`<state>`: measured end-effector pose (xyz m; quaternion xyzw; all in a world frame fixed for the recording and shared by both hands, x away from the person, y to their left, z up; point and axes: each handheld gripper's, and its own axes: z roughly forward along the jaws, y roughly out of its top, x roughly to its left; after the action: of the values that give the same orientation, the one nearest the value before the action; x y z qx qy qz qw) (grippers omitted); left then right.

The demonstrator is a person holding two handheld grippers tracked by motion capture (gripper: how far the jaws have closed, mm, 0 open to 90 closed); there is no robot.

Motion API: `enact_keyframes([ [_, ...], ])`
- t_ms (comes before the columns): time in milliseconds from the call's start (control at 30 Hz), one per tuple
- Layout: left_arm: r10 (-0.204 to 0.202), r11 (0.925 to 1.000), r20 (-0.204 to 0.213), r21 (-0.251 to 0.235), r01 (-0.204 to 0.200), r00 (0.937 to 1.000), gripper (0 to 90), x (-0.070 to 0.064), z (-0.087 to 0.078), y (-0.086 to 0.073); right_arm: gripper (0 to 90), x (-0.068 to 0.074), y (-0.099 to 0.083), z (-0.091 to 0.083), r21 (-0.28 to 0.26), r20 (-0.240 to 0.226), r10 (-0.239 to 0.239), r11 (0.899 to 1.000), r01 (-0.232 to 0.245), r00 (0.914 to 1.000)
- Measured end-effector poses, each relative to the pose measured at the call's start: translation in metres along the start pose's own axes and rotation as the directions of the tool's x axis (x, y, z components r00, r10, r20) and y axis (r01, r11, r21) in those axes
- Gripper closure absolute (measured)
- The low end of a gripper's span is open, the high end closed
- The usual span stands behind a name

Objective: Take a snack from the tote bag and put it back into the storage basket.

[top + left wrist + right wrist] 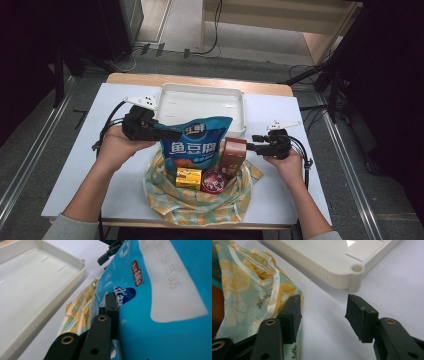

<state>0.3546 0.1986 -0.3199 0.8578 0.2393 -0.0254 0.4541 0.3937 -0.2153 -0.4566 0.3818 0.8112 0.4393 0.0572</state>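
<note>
White table (90,165), tray (240,107) behind. My left gripper (111,315) is clenched on the blue bag's (196,145) edge, apparently to lift it from the cloth (200,205). My right gripper (323,315) waits released beside the cloth.

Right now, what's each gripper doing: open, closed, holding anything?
Left gripper: closed on the blue snack bag, gripping its edge.
Right gripper: open, holding nothing, beside the patterned cloth bag.
</note>
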Motion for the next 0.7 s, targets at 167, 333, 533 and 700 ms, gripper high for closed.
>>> enact_keyframes([
  [167, -0.015, 0.9994, -0.004, -0.03, 0.015, 0.9999, 88.1, -0.001, -0.001, 0.002, 46.4, -0.001, -0.001, -0.001, 0.001, -0.004, 0.005, 1.0, -0.005, 1.0],
  [333, -0.02, 0.9981, 0.013, -0.057, 0.021, 0.9997, 88.5, -0.006, -0.003, 0.007, 46.2, -0.001, -0.001, -0.001, 0.003, -0.005, 0.005, 1.0, -0.005, 1.0],
  [533, -0.007, 0.9981, 0.009, -0.062, 0.007, 0.9999, 88.5, -0.012, -0.006, 0.012, 46.2, 0.001, -0.001, -0.002, 0.006, -0.003, -0.003, 1.0, 0.003, 1.0],
  [700, -0.005, 0.9964, 0.033, -0.084, 0.008, 0.9994, 88.6, -0.014, -0.011, 0.026, 46.3, 0.001, -0.001, -0.001, 0.008, -0.002, -0.004, 1.0, 0.004, 1.0],
])
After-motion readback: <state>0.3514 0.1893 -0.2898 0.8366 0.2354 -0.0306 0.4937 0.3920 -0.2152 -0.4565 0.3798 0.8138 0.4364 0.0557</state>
